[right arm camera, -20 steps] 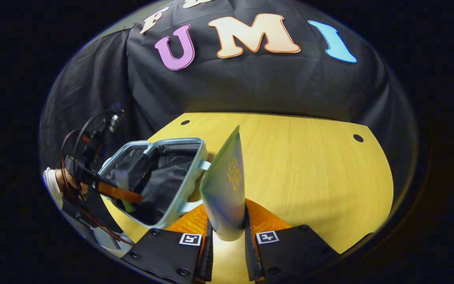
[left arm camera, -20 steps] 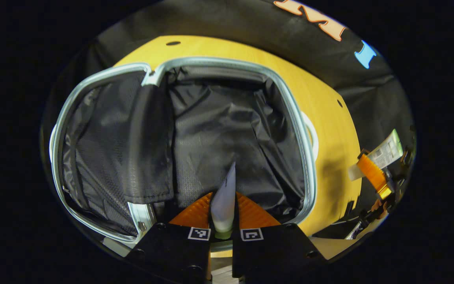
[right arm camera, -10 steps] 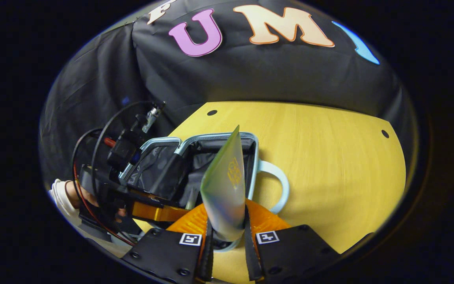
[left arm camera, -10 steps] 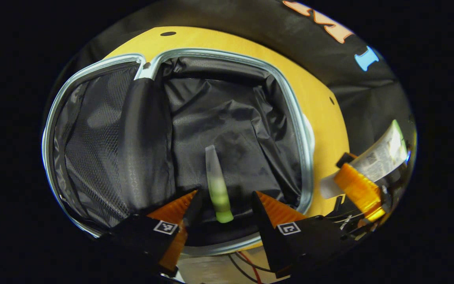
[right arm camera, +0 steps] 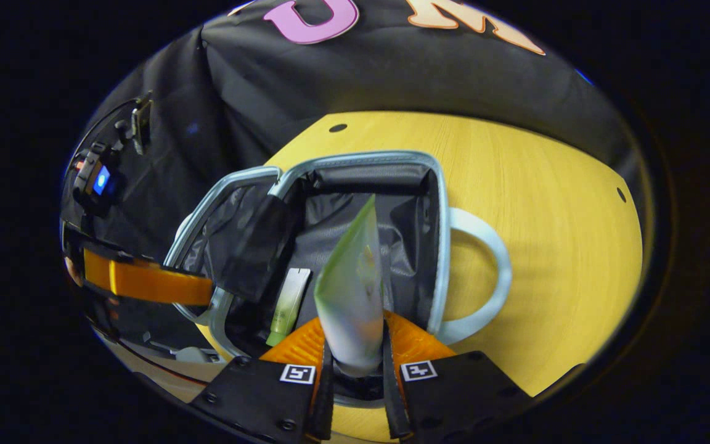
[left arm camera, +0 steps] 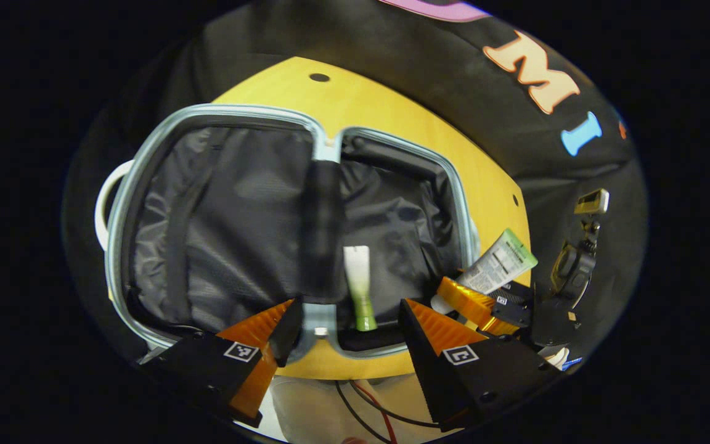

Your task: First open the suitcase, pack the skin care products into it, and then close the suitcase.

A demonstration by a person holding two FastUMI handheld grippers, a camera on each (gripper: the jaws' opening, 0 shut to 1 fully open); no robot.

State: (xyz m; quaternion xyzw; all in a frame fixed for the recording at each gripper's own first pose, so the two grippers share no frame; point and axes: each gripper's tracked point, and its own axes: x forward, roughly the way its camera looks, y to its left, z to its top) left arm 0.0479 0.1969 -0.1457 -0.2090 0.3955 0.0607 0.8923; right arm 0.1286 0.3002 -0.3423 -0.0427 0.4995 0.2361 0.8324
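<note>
The table, yellow wood, carries the suitcase, which lies open on it with both black-lined halves facing up and a pale handle on its right side. In the left gripper view your left gripper sits above the near rim, fingers spread wide, nothing between them. Beyond them a small tube, white with a green cap end, lies flat on the lining of the right half. Your right gripper hangs over that same half, its fingers pressed onto a larger tube, pale with green shading, crimped end pointing away from you. The left gripper view shows that tube at the suitcase's right rim.
</note>
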